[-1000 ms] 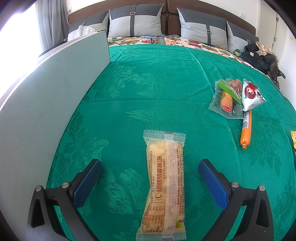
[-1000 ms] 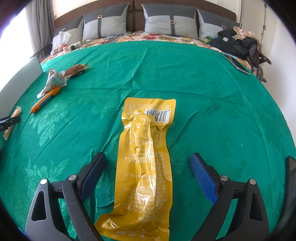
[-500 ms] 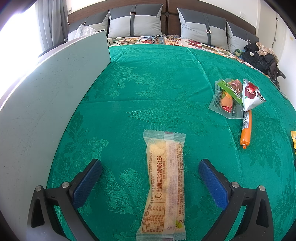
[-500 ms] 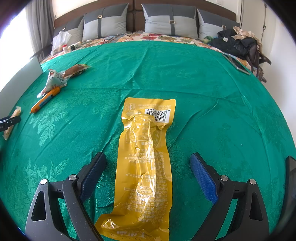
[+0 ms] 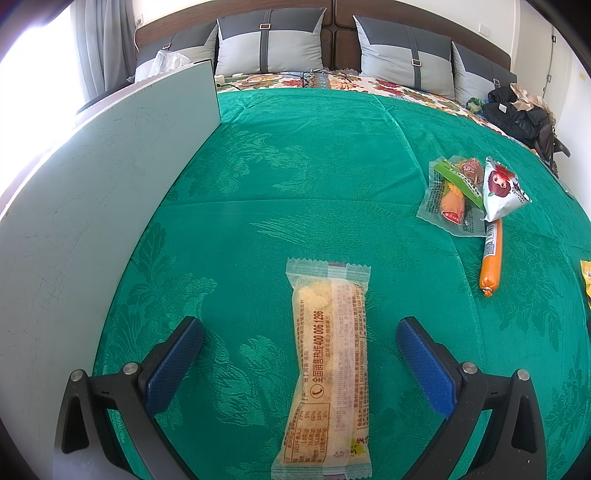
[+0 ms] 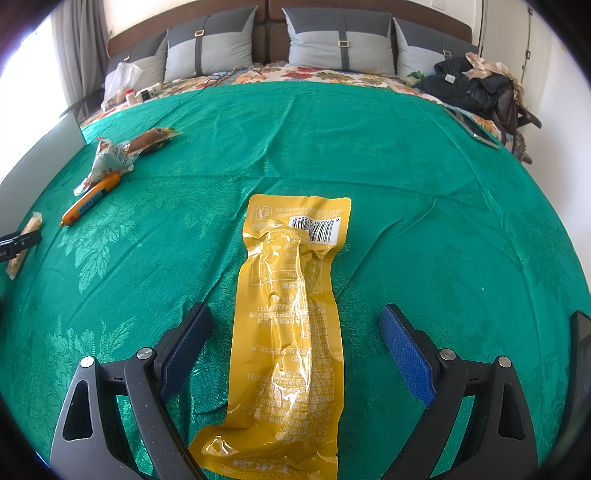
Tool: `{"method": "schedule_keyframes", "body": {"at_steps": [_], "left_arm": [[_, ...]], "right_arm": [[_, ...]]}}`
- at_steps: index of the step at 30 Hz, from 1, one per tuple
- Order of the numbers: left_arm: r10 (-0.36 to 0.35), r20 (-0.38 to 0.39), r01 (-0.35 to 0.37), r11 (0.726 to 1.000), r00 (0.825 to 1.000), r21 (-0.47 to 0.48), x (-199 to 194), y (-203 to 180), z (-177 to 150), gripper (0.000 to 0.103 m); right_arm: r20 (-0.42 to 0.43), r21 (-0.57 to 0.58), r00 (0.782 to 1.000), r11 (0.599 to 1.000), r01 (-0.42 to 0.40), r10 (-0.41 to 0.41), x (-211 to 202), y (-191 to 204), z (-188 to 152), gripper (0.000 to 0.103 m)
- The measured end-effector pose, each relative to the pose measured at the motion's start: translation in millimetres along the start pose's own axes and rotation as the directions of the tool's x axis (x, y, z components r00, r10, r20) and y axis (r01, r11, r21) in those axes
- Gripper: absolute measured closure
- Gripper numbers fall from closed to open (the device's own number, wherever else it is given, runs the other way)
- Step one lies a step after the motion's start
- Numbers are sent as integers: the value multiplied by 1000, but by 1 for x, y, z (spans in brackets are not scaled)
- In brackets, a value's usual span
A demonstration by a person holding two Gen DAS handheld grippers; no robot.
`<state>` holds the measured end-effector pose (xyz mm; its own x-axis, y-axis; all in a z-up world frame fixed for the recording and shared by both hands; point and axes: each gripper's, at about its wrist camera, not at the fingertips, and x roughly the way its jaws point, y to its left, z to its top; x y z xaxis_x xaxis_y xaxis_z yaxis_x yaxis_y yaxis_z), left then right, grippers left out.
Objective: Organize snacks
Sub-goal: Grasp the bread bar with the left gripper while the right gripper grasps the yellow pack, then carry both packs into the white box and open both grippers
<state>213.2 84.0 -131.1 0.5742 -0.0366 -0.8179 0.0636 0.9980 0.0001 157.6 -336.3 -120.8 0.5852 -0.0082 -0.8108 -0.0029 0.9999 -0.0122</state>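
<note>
I'm working in a bedroom at home: pillows (image 5: 269, 46) are leaning vs. a padded headboard (image 5: 334, 22), a green spread (image 5: 314, 155) is covering the bed, w/ curtains (image 5: 105, 48) hanging by a bright window.

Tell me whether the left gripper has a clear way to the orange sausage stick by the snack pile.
Probably yes. The left gripper is open over the pale snack bar, and only bare green cloth lies between it and the orange sausage stick off to its right.

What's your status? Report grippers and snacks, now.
Left gripper open, straddling pale cake bar packet. Right gripper open, straddling yellow vacuum pouch. Both packets flat on green bedspread; nothing blocking the fingers.
</note>
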Motion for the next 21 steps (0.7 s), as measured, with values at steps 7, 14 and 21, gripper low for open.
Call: {"method": "schedule_keyframes", "body": {"at_steps": [7,14,21], "left_arm": [[-60,-79,66,994,995,82,2,1,9,0],[-67,-174,88,990,982,112,-8,-5,14,42],[-271,-159,262,962,949,-72,-38,23,-8,82]], "right_arm": [[-21,-2,1000,1000,-2,2,1,-1,2,9],[-226,1,974,1000,-9,9,0,1,24,45],[-234,209,943,959,-191,239,-21,-8,17,57]]}}
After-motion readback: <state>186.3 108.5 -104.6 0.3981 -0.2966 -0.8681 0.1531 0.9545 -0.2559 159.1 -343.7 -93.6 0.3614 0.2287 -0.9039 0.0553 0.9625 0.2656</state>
